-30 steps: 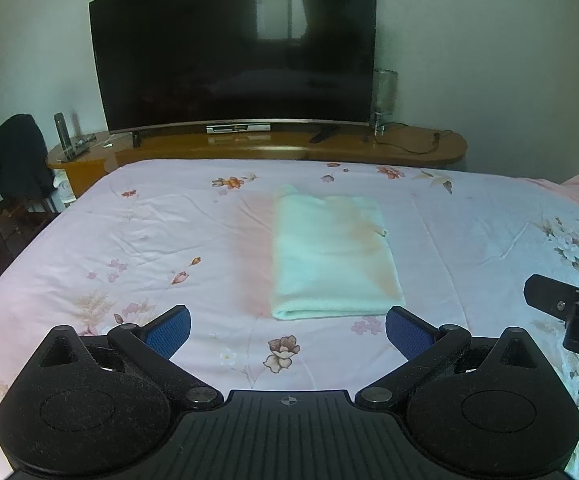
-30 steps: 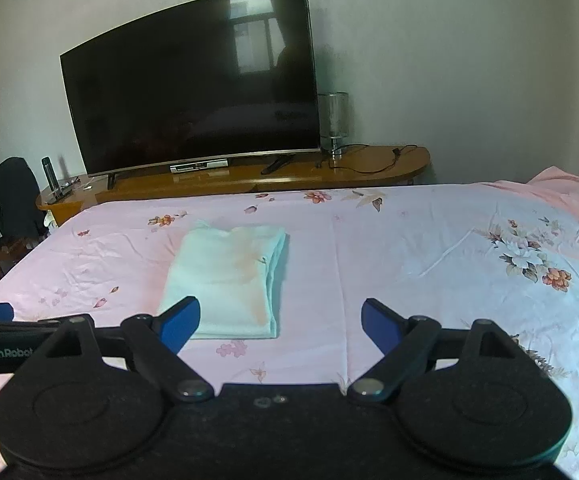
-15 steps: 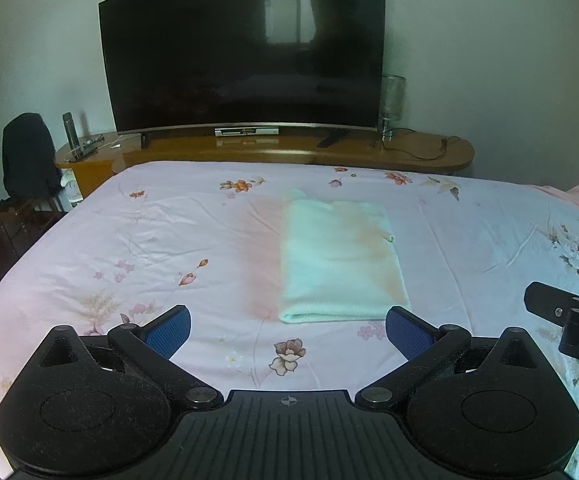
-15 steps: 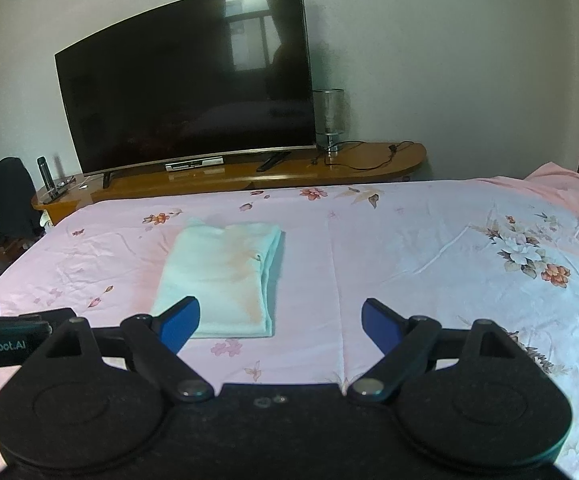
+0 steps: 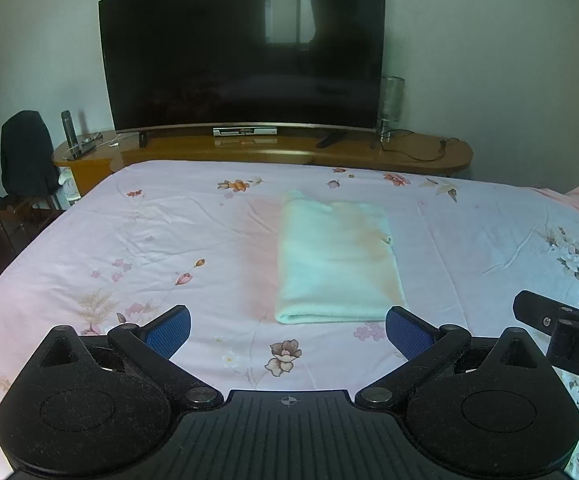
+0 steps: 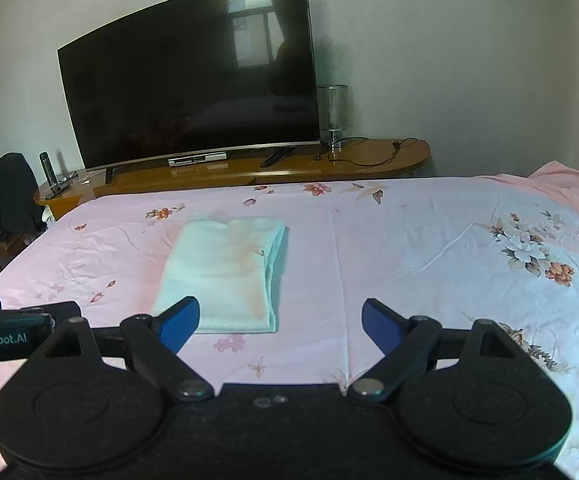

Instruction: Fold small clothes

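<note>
A pale green folded cloth (image 5: 335, 258) lies flat on the pink floral bedsheet (image 5: 149, 240), a neat long rectangle with its folded edge toward me. It also shows in the right wrist view (image 6: 225, 272). My left gripper (image 5: 288, 332) is open and empty, held above the sheet just short of the cloth's near edge. My right gripper (image 6: 280, 322) is open and empty, to the right of the cloth's near end. The right gripper's tip shows at the right edge of the left wrist view (image 5: 561, 320).
A large dark curved TV (image 5: 245, 60) stands on a wooden cabinet (image 5: 289, 152) past the bed's far edge. A glass lamp (image 5: 391, 108) and cables sit on the cabinet. A chair with dark clothing (image 5: 27, 156) is at far left.
Both grippers have drawn back and lifted slightly from the cloth; the view tilts up a little. The cloth has not moved. Both grippers stay open.
</note>
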`<state>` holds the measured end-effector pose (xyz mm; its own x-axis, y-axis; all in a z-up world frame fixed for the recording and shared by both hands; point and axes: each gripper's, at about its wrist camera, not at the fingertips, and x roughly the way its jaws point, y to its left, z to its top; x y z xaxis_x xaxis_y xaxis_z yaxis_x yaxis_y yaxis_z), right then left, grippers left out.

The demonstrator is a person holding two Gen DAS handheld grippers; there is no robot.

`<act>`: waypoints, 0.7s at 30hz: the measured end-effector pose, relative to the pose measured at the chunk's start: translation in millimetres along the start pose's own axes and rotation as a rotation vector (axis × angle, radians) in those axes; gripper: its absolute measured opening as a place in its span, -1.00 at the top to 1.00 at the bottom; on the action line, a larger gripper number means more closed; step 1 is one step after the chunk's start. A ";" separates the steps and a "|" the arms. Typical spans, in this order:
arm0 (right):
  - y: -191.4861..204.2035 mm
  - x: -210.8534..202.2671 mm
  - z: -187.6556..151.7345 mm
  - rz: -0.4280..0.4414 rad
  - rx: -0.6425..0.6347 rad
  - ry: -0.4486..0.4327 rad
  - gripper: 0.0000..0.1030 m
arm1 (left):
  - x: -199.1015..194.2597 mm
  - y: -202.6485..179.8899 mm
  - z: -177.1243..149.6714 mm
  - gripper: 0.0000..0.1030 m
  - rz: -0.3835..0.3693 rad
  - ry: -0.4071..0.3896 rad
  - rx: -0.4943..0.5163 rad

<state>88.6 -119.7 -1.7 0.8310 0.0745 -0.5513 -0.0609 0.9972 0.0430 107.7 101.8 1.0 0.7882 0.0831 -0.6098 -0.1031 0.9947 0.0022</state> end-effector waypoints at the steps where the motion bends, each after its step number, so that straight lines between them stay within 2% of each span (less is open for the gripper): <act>1: 0.1 0.2 -0.1 -0.001 -0.002 0.000 -0.71 | 0.3 0.0 0.4 -0.99 0.001 -0.001 0.001; 21: 1.6 5.3 0.4 0.003 -0.007 0.016 -0.71 | 6.6 -2.0 2.3 -0.99 -0.003 0.006 -0.003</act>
<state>93.1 -117.7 -4.1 0.8220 0.0778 -0.5641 -0.0677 0.9969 0.0390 114.5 100.5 -1.2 0.7847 0.0796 -0.6147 -0.1028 0.9947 -0.0023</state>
